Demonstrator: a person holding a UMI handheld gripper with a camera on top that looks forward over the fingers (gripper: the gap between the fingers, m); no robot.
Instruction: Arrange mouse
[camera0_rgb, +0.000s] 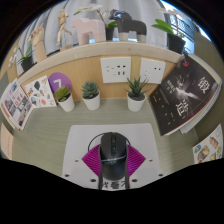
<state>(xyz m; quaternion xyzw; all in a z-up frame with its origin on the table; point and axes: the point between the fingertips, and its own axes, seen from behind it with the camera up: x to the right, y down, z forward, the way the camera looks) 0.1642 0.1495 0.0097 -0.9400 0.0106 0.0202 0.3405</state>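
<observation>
A black computer mouse (111, 150) sits between the two magenta pads of my gripper (111, 162), its cord looping up and over it. The pads (93, 158) press against both sides of the mouse, so the gripper is shut on it. The mouse is held over a white mat (80, 152) on the olive-green desk top (60, 125).
Three small potted plants (90, 95) stand along the wall behind the desk. A dark book with white characters (185, 95) leans at the right. Pictures (40, 90) lean at the left. A shelf above holds figurines (125, 24) and plants.
</observation>
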